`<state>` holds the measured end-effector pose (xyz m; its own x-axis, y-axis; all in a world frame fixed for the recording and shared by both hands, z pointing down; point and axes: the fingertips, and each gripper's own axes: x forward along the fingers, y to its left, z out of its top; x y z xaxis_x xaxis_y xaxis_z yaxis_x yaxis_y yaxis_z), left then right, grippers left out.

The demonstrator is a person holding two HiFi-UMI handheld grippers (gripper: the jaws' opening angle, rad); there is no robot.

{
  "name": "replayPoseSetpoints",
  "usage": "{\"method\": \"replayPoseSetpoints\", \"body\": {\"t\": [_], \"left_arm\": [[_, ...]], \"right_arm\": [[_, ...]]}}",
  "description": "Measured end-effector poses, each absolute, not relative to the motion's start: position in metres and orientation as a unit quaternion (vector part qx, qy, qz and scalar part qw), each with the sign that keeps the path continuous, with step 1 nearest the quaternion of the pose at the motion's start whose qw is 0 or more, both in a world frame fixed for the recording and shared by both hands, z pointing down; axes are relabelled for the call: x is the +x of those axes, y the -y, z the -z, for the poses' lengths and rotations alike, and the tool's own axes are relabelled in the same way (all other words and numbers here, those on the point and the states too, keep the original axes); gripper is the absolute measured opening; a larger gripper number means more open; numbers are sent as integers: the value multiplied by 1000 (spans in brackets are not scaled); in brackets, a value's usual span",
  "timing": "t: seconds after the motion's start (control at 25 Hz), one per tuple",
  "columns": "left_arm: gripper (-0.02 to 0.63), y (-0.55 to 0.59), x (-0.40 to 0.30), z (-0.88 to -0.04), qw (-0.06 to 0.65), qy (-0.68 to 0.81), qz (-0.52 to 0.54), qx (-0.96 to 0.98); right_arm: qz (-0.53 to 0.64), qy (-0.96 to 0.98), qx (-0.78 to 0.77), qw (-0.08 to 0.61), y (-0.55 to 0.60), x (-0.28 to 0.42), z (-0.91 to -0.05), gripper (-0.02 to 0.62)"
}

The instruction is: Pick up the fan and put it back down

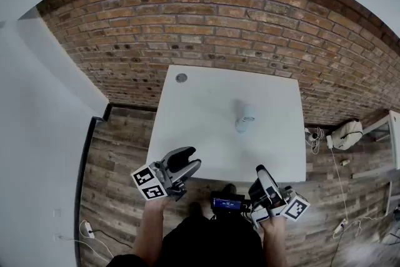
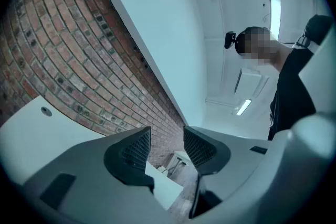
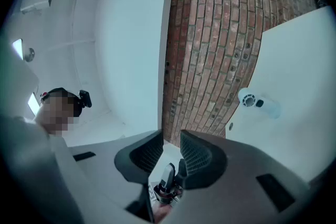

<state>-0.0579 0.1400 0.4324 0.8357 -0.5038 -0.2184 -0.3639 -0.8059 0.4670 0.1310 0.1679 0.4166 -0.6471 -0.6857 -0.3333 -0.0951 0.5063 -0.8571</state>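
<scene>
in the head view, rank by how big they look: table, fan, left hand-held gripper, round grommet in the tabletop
1. table
2. left hand-held gripper, though nearness to the camera enlarges it
3. fan
4. round grommet

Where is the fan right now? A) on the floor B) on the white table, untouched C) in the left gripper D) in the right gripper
B: the fan rests on the white table, apart from the left gripper and right gripper, both empty.
</scene>
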Motion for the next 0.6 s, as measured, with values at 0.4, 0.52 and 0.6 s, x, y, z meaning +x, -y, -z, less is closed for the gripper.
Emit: {"method": "replayPoseSetpoints", "body": {"t": [0.4,0.52,0.6], "left_arm": [[203,-71,39,-475,215,280,42,935],[220,-62,56,-503,231,287,16,930],[230,-58,65,-523,235,286,-18,929]], "right_arm": [[443,-790,-226,358,-96,214,-412,84],[448,-783,-235,363,-85,239,-422,84],[448,-779,-242,366,-80,253,-427,84]]}}
